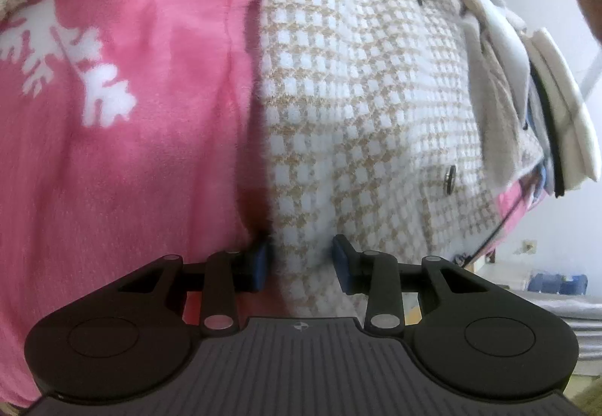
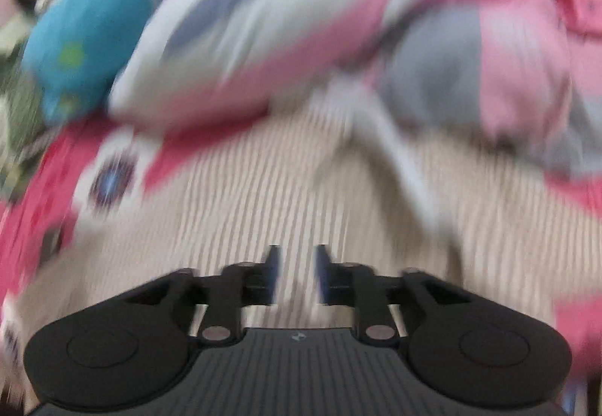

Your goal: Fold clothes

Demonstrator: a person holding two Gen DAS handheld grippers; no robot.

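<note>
Checked jacket [image 1: 357, 107] bunched between left gripper [image 1: 301, 267] fingers, clamped.

Soft, even daylight, no glare. Left wrist view mostly sharp; dark shadow in fold at 6 o'clock. Right wrist view heavily motion-blurred, fabrics smeared. Fisheye bending toward all edges.

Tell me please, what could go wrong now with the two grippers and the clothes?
1. The left gripper pinches only an edge fold of the checked jacket; it may slip free, or snag its buttons.
2. The right gripper is open and empty above the striped beige fabric. That view is blurred, and many garments overlap there, so it may grab the wrong one.
</note>
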